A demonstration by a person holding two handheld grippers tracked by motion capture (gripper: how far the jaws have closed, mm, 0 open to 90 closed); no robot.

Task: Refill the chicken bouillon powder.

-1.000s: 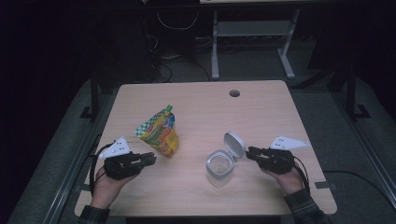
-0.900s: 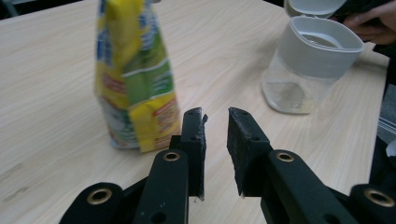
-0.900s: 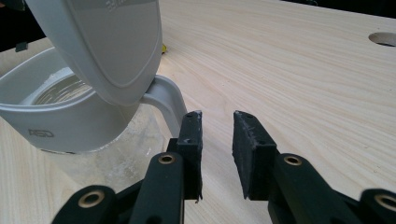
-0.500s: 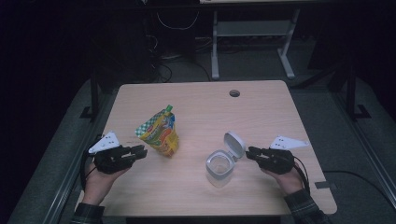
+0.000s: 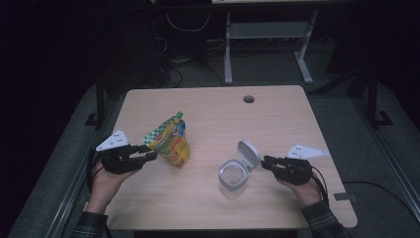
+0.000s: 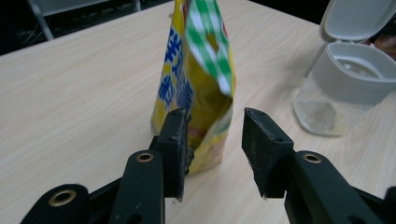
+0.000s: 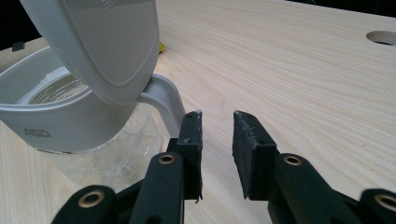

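Observation:
A yellow snack pouch [image 5: 171, 141] with a green checked top stands upright on the wooden table [image 5: 208, 114]. My left gripper [image 5: 151, 154] is open at the pouch's lower left side. In the left gripper view the pouch [image 6: 201, 84] stands just past the gripper [image 6: 215, 140], its lower corner in the gap between the jaws. A clear plastic jar [image 5: 232, 179] stands to the right, its white flip lid [image 5: 249, 152] hinged open. My right gripper [image 5: 265, 162] sits beside the lid's hinge. In the right gripper view the gripper [image 7: 217, 128] has a narrow gap with nothing in it, next to the jar [image 7: 70, 116].
A round cable hole [image 5: 248, 98] sits near the table's far edge. Beyond the table are a metal stand [image 5: 267, 44] and loose cables on a dark floor. Bare tabletop lies between pouch and jar and behind them.
My left gripper has shifted slightly left and forward, bringing its jaws to the pouch's lower edge. The right gripper, jar and pouch have stayed put.

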